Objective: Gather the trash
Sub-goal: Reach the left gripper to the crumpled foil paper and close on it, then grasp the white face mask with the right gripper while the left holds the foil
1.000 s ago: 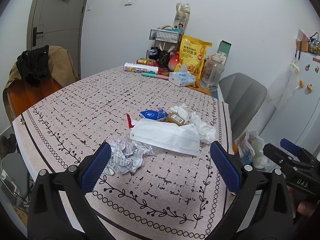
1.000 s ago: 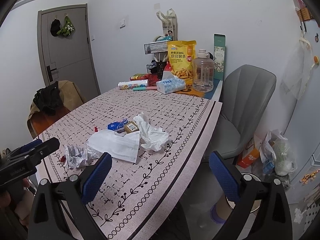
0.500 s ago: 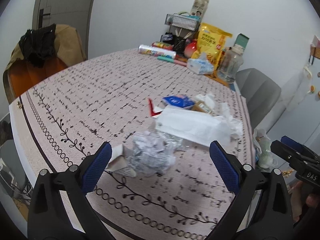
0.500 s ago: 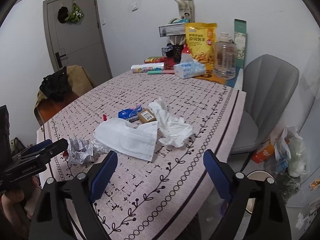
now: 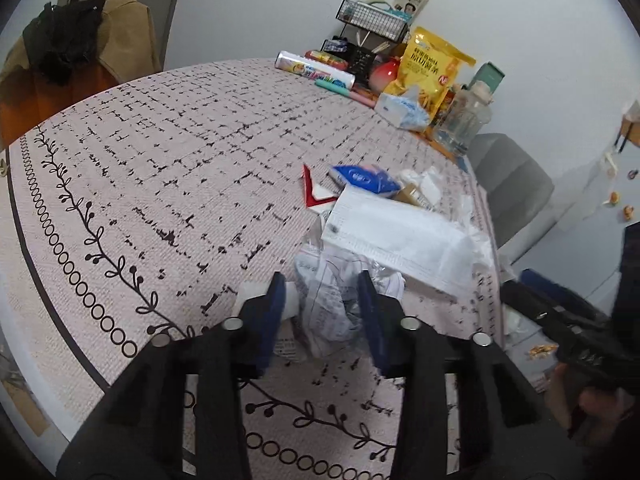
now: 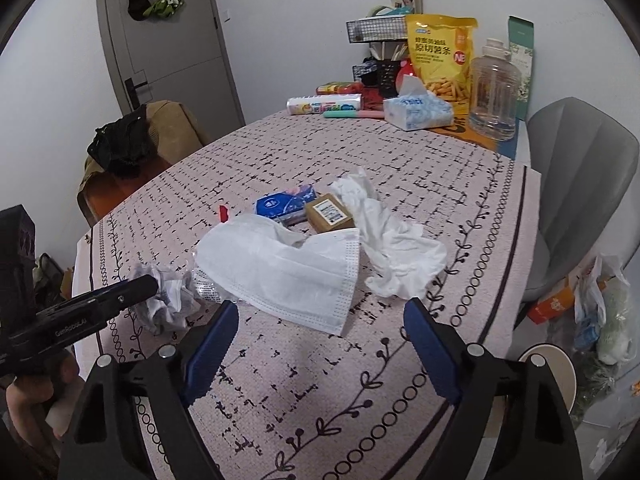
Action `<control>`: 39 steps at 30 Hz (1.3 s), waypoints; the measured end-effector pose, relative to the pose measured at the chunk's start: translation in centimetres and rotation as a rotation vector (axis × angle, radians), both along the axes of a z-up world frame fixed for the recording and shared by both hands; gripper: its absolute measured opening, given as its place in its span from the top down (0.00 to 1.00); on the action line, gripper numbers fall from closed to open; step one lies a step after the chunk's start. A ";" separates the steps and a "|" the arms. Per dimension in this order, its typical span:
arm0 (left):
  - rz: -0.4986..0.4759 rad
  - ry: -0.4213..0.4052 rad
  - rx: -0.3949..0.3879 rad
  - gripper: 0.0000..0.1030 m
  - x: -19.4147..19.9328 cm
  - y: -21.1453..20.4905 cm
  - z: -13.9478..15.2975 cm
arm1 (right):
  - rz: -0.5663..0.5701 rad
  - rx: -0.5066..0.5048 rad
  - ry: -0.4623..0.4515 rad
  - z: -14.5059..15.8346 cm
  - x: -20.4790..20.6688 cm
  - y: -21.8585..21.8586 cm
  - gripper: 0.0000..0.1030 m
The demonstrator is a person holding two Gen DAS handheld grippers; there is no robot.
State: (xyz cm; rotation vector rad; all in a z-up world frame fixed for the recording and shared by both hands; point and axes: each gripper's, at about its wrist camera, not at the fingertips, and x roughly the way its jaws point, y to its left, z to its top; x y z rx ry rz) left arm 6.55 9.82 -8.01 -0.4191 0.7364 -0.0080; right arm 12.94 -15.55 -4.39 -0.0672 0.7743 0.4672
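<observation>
A crumpled paper ball (image 5: 336,304) lies near the table's front edge, and my left gripper (image 5: 323,300) is closing on it, both blue pads against its sides. From the right wrist view the same ball (image 6: 168,296) sits under the left gripper's finger (image 6: 136,286). A white face mask (image 6: 280,268) lies beside it, its near edge just ahead of my right gripper (image 6: 320,316), which stands open and holds nothing. Behind the mask are a white tissue (image 6: 392,248), a brown box (image 6: 330,214), a blue packet (image 6: 286,204) and a red wrapper (image 5: 314,192).
The patterned tablecloth (image 5: 160,160) covers the table. A tissue box (image 6: 416,110), snack bag (image 6: 440,52), clear bottle (image 6: 494,92) and wire rack (image 6: 376,28) stand at the far end. A grey chair (image 6: 580,184) is on the right, a full plastic bag (image 6: 600,312) on the floor.
Both grippers have come forward and down toward the trash. The left jaws, wide open before, have closed in around the crumpled paper. The right jaws have narrowed slightly.
</observation>
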 end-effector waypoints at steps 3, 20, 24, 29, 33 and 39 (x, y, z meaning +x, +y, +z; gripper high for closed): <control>0.002 -0.013 0.001 0.80 0.0 0.2 0.7 | 0.029 0.000 0.002 -0.2 0.4 1.1 0.19; 0.105 -0.136 -0.005 0.85 -0.7 3.6 5.1 | 0.129 -0.043 0.019 -1.5 3.6 6.1 0.21; 0.126 -0.145 -0.011 0.85 -0.6 4.0 5.5 | 0.141 -0.053 0.031 -1.9 4.6 6.5 0.45; 0.119 -0.149 -0.009 0.85 -0.5 3.5 5.4 | 0.192 -0.009 0.037 -1.0 4.4 6.1 0.94; 0.112 -0.150 -0.009 0.85 -0.6 3.0 5.4 | 0.206 0.025 0.015 0.4 3.4 5.3 0.95; 0.099 -0.169 0.015 0.85 -0.5 1.8 6.3 | 0.155 0.124 -0.018 3.5 2.8 2.8 0.92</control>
